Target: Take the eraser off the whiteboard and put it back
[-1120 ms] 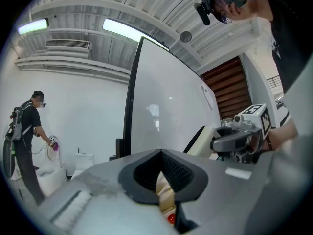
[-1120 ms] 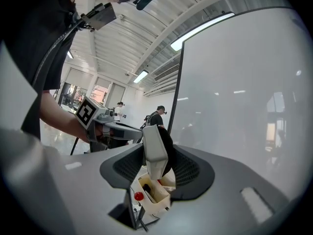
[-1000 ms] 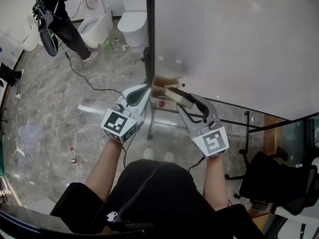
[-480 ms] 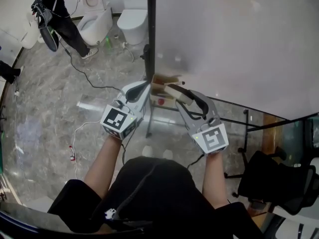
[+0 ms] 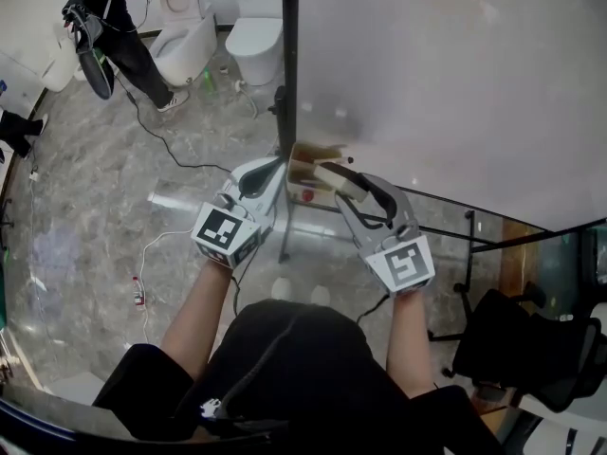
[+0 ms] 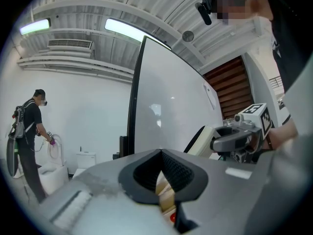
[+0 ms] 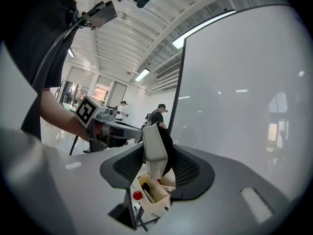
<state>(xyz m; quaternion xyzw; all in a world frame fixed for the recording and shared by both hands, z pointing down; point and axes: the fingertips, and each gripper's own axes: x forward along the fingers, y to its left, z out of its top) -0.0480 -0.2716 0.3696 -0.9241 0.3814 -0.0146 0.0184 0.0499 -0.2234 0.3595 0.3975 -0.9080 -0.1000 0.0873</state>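
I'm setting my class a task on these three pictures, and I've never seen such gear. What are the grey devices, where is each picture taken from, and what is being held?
A person holds a hand-operated two-jaw gripper in each hand. The head view looks down from a camera on their head; the other two views come from cameras riding on the grippers. They face a whiteboard with a small tray at its foot. The right gripper is clamped on the eraser. The left gripper is shut and empty.
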